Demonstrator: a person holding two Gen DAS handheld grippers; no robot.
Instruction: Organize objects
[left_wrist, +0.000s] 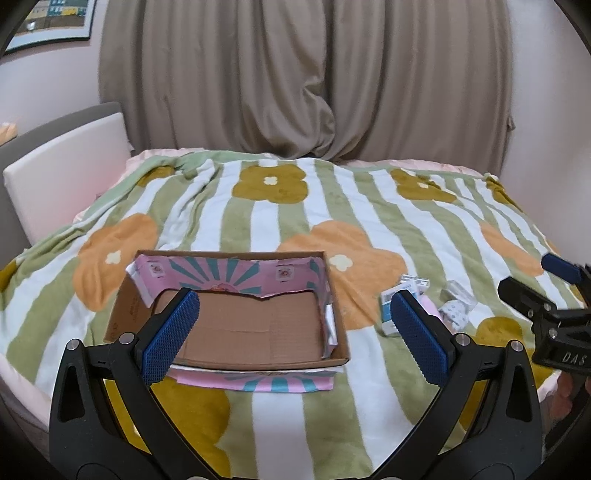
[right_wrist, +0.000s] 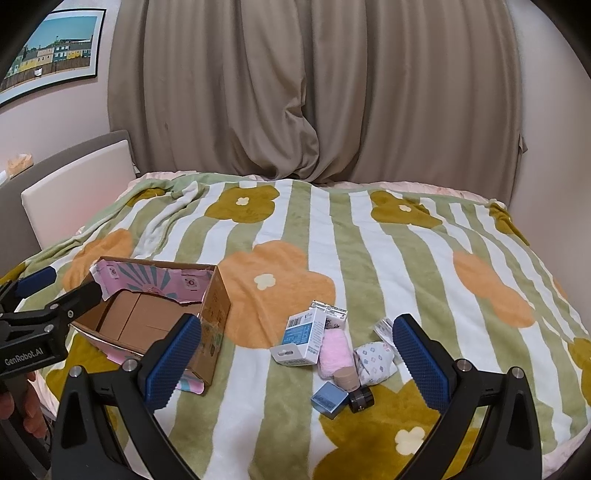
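Cardboard box (left_wrist: 236, 325) is sitting empty on the bed's striped flower blanket (left_wrist: 288, 206), w/ pink liner paper peeling along its walls. Small items are lying in a cluster at approx 3 o'clock of it: a blue-white carton (right_wrist: 306, 334), pink fluffy pouch (right_wrist: 335, 352), patterned packet (right_wrist: 375, 362), small blue box (right_wrist: 328, 398) and black cap (right_wrist: 361, 399), most touching. Left gripper (left_wrist: 295, 332) is hovering over the box, jaws wide apart, holding nothing. Right gripper (right_wrist: 295, 363) is hanging above the cluster, likewise spread and empty.
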